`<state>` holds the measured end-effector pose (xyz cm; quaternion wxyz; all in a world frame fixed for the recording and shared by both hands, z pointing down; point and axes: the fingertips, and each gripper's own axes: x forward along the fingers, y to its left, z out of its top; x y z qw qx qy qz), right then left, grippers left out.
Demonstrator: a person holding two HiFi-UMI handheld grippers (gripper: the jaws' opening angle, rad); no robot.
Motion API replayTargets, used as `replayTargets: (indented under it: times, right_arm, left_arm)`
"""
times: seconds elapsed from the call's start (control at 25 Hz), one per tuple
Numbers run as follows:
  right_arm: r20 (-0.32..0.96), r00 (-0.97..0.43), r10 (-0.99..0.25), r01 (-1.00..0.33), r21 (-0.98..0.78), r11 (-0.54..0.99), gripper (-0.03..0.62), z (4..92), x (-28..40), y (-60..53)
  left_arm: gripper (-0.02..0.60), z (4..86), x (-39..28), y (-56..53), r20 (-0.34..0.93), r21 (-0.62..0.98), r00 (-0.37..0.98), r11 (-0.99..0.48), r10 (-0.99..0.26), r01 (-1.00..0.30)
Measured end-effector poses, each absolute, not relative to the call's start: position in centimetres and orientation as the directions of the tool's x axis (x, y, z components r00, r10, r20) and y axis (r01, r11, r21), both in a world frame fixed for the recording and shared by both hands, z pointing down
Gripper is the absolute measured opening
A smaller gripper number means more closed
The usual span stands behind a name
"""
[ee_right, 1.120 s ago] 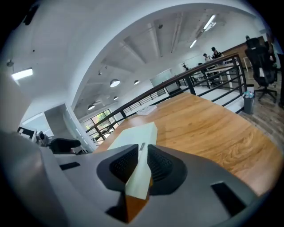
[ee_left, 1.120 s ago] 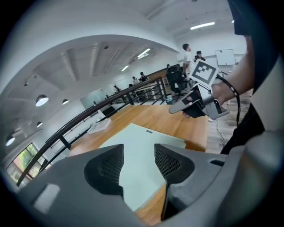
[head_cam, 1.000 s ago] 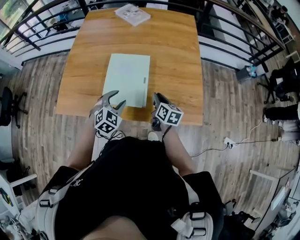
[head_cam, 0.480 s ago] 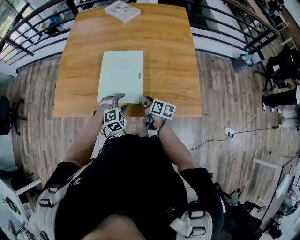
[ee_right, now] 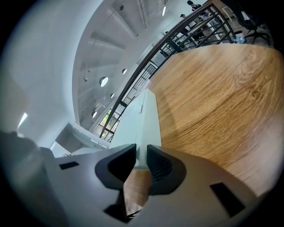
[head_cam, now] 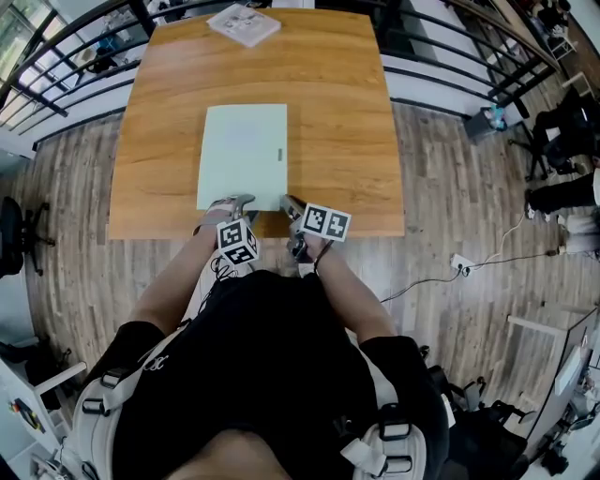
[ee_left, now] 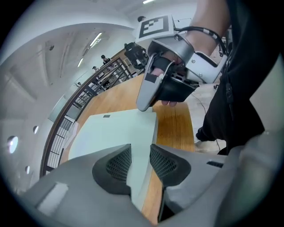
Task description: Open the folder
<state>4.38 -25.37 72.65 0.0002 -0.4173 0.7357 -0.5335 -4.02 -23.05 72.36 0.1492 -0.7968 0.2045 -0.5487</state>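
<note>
A pale green folder (head_cam: 242, 155) lies shut and flat on the wooden table (head_cam: 337, 122), its small label (head_cam: 279, 155) near the right edge. Both grippers are at its near edge. My left gripper (head_cam: 231, 202) straddles the near edge (ee_left: 140, 133); its jaws are closing with the folder between them, and wood still shows beside the right pad (ee_left: 165, 161). My right gripper (head_cam: 287, 202) is at the near right corner (ee_right: 143, 153), its jaws also closing with the corner's edge between the pads. From the left gripper view the right gripper (ee_left: 146, 99) rests at that corner.
A white booklet (head_cam: 244, 23) lies at the table's far end. A black railing (head_cam: 56, 84) runs round the table's far side and both flanks. The table's near edge (head_cam: 356, 231) is just under my hands, with wooden floor (head_cam: 469, 216) beyond it.
Both grippers have come down and forward from above the table's near edge to the folder's near edge. Their jaws now stand narrower around it.
</note>
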Motion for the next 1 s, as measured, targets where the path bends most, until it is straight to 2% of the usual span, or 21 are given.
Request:
replayTargets:
  times: [0.16,0.28,0.4,0.68,1.0]
  right_arm:
    - [0.431,-0.672,-0.603,-0.591,-0.802,0.086,0.080,72.9,4.5,-25.5]
    - [0.433,-0.676,-0.597,-0.593,-0.800,0.091,0.080,72.9,4.7,-25.2]
    - [0.429,-0.677,-0.598,-0.591,-0.801,0.095,0.080,72.9,4.7,-25.3]
    - [0.424,-0.673,-0.606,-0.606,-0.786,0.122,0.080,72.9,4.7,-25.4]
    - [0.499,-0.642,-0.583,-0.719,-0.656,0.230,0.075,72.6,4.6,-25.4]
  left_arm:
    - [0.101,71.6,-3.6,-22.9,0.791,-0.345,0.416,-0.889,-0.448,-0.301]
    - [0.080,69.2,-3.5,-23.0,0.715,-0.138,0.556,-0.865,-0.424,-0.482]
    - [0.054,66.7,-4.0,-23.8,0.634,-0.054,0.619,-0.825,-0.464,-0.563]
    - [0.029,62.0,-6.0,-25.3,0.498,0.022,0.644,-0.733,-0.582,-0.680]
    - [0.021,57.0,-12.0,-26.1,0.324,0.199,0.606,-0.574,-0.726,-0.794]
